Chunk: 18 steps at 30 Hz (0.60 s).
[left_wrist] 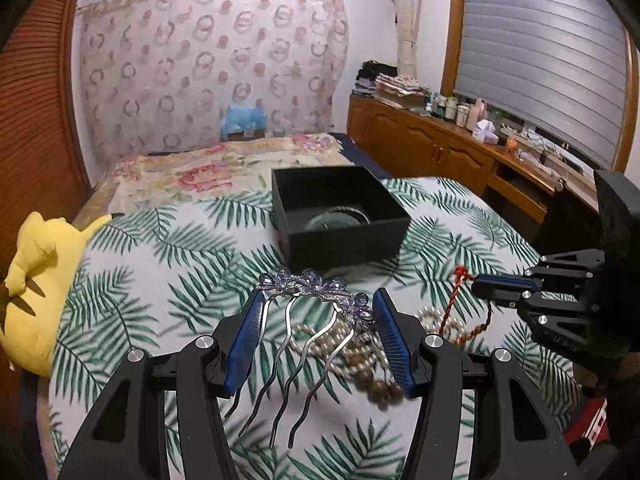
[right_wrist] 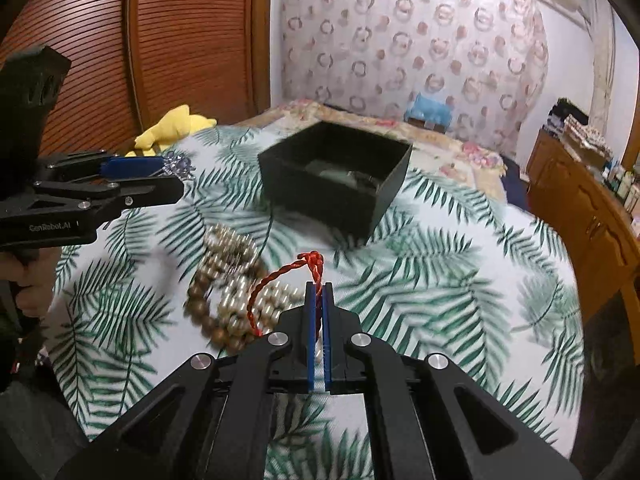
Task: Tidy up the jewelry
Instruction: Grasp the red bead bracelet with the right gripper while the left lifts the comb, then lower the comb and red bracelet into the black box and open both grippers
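Note:
My left gripper point(left_wrist: 320, 294) is shut on a silver hair comb point(left_wrist: 308, 280) with purple jewels, its wavy prongs pointing back toward the camera. The comb hangs above the leaf-print bedspread point(left_wrist: 160, 280). My right gripper point(right_wrist: 319, 286) is shut on a red braided cord point(right_wrist: 276, 276), whose knot sticks out past the fingertips. The cord trails down to a heap of pearl and brown wooden bead strands point(right_wrist: 228, 280) on the cloth. An open black box point(right_wrist: 332, 200) stands beyond both grippers with something round and glassy point(left_wrist: 340, 218) inside. The right gripper point(left_wrist: 480, 284) and red cord point(left_wrist: 450, 304) appear at the right of the left wrist view.
A yellow plush toy point(left_wrist: 36, 280) lies at the bed's left edge beside a slatted wooden door point(right_wrist: 180, 40). A wooden cabinet point(left_wrist: 440, 148) with bottles and clutter on top runs along the right under the shuttered window. A floral bedsheet point(left_wrist: 208, 168) lies behind the box.

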Tool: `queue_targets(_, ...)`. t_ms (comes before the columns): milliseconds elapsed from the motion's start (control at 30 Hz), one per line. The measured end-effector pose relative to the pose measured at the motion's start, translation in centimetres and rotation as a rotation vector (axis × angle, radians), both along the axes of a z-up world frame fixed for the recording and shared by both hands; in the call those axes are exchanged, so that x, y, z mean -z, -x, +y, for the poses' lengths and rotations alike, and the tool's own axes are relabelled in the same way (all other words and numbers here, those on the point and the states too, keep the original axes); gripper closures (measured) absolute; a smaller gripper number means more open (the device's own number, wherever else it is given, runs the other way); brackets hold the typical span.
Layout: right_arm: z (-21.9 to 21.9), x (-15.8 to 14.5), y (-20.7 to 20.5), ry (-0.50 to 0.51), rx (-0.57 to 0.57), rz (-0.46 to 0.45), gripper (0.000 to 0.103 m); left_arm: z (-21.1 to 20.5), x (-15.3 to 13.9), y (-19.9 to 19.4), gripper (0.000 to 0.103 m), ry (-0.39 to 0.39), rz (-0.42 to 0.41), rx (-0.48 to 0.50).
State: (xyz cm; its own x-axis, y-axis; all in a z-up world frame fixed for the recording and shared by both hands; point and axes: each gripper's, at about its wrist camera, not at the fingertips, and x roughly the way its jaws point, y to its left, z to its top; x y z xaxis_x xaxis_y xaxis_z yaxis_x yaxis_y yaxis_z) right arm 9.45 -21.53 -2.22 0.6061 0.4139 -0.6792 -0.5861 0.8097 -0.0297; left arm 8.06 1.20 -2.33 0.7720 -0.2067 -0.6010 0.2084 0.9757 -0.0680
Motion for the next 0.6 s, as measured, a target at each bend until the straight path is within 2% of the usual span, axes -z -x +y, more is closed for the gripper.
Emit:
queue_targets(400, 1.3, -3.6, -4.4, -0.030, 0.023, -0.075, 0.100, 0.6, -2.0, -2.7, 0.050, -0.008, -0.039, -0.018)
queue_targets(600, 1.1, -4.5, -7.8, -0.072, 0.054, -0.047, 0.100, 0.0, -3.0, -4.4, 0.050, -0.012, -0.058, -0.013)
